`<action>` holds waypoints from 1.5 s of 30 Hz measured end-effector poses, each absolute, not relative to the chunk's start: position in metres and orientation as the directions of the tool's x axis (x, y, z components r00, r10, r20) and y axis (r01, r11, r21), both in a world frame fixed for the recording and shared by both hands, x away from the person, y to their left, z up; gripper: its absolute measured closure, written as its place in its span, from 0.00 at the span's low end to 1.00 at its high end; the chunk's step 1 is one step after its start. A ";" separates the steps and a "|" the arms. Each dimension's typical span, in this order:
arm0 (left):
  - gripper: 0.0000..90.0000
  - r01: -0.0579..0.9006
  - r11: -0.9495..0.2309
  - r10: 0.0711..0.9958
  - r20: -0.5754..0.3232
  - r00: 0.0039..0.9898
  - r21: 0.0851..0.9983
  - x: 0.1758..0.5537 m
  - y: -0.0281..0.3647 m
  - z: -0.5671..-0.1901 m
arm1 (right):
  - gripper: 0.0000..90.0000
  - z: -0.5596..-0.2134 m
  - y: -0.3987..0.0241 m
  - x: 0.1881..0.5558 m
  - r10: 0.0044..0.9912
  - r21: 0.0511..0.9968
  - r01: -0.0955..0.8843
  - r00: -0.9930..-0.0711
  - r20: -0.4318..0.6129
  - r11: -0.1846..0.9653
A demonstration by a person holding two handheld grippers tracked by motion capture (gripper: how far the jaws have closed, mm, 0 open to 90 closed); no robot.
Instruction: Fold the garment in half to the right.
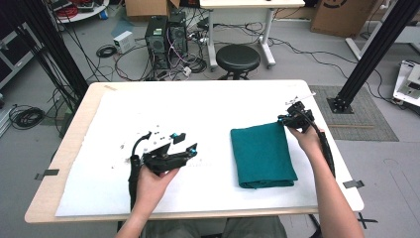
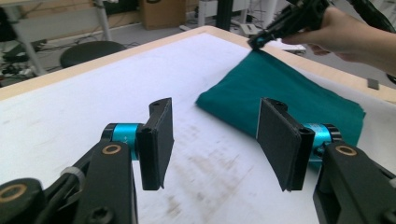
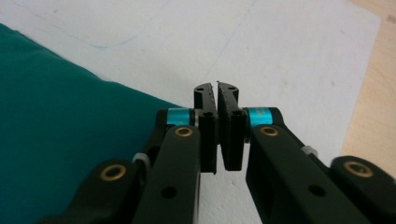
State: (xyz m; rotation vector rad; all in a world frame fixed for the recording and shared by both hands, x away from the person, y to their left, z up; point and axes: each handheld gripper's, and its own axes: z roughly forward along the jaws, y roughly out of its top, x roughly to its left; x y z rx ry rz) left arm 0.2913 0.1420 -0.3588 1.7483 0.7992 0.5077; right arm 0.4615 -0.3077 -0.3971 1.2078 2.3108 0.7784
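Lying folded: one teal cloth point(image 1: 262, 156); two tongs, left tongs point(image 1: 184, 142) agape, right tongs point(image 1: 283, 120) closed.

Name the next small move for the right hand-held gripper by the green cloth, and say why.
Probably open the right hand-held gripper and nudge it onto the cloth corner. Its jaws look nearly closed with nothing between them, just off the cloth's far right corner, while the left hand-held gripper hangs open over the bare table.

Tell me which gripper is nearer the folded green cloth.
Right. The right gripper sits at the far right corner of the green cloth, jaws closed. The left gripper is off to the cloth's left over the white sheet, jaws open.
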 end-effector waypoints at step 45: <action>0.43 0.224 -0.142 0.829 -0.008 0.559 0.964 0.280 0.230 -0.362 | 0.67 -0.413 -0.330 0.291 0.771 0.743 0.505 -0.636 -0.023 0.439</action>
